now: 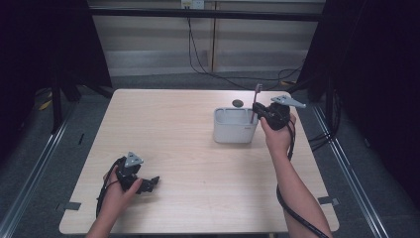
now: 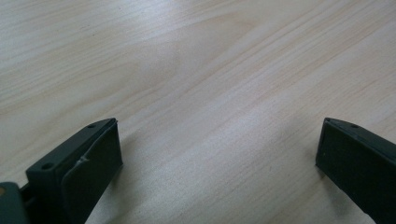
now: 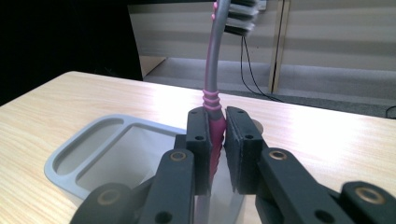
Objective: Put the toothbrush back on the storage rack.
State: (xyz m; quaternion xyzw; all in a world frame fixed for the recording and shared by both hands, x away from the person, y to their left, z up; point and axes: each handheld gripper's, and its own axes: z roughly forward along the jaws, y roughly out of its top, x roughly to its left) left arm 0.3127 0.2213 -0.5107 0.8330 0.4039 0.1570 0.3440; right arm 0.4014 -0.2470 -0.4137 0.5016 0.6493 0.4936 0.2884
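Observation:
A pink and grey toothbrush [image 3: 212, 88] stands upright, bristles at the top, with my right gripper [image 3: 217, 140] shut on its ribbed pink handle. Its lower end reaches down inside the right end of a light grey holder [image 3: 93, 149] with two compartments. From above, the toothbrush [image 1: 256, 101] rises over the holder [image 1: 235, 126] at mid-right, with my right gripper [image 1: 262, 113] at the holder's right end. My left gripper [image 1: 148, 184] rests low near the front left of the table, open, with bare wood between its jaws [image 2: 219, 154].
A small dark round object [image 1: 237, 103] lies on the table just behind the holder. Cables run across the floor beyond the far edge. Dark curtains stand on both sides. The wooden table top [image 1: 173, 134] stretches between the two grippers.

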